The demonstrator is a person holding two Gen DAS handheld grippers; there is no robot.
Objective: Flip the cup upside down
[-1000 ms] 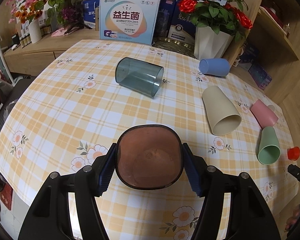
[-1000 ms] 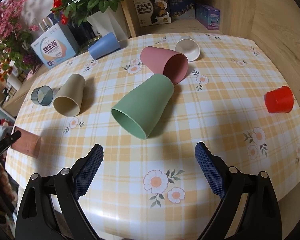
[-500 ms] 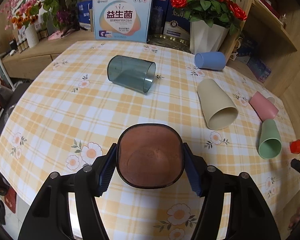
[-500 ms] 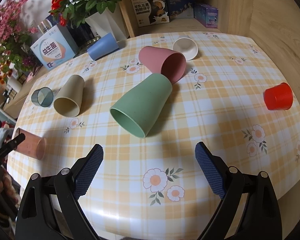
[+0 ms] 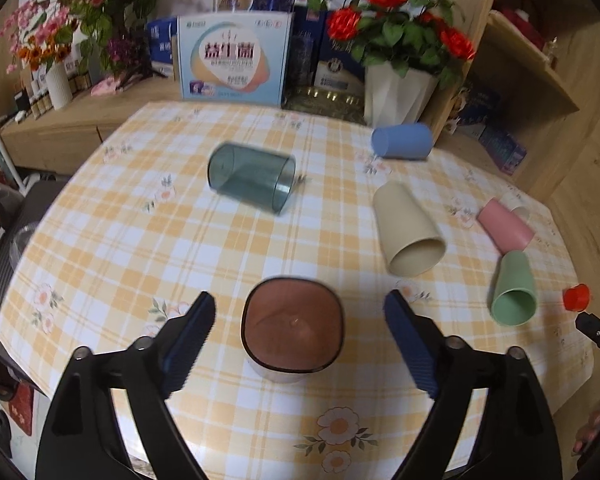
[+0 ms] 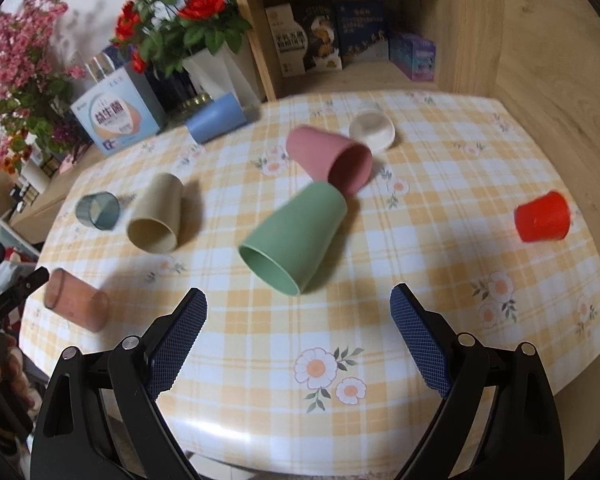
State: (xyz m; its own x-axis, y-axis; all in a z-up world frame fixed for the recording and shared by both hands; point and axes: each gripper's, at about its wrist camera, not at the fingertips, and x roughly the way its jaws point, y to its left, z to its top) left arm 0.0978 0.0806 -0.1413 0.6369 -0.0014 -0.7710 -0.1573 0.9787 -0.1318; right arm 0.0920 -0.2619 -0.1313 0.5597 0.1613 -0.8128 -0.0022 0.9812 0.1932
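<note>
A translucent brown cup (image 5: 294, 330) rests on the checked tablecloth near the table's front edge, its flat base facing my left wrist camera. My left gripper (image 5: 300, 336) is open, its fingers standing apart on either side of the cup without touching it. In the right wrist view the same brown cup (image 6: 76, 300) appears tilted at the far left edge of the table. My right gripper (image 6: 298, 338) is open and empty above the near table edge, in front of a green cup (image 6: 296, 236) lying on its side.
Lying on their sides: a teal clear cup (image 5: 252, 178), a blue cup (image 5: 402, 141), a beige cup (image 5: 408, 228), a pink cup (image 5: 506, 229) and the green cup (image 5: 514, 288). A small red cup (image 6: 542, 218) and white bowl (image 6: 372, 129) sit right. Flower vase (image 5: 398, 94) and boxes stand behind.
My left gripper has opened and let go of the brown cup, which now rests on the table. The right gripper has stayed open and hardly moved.
</note>
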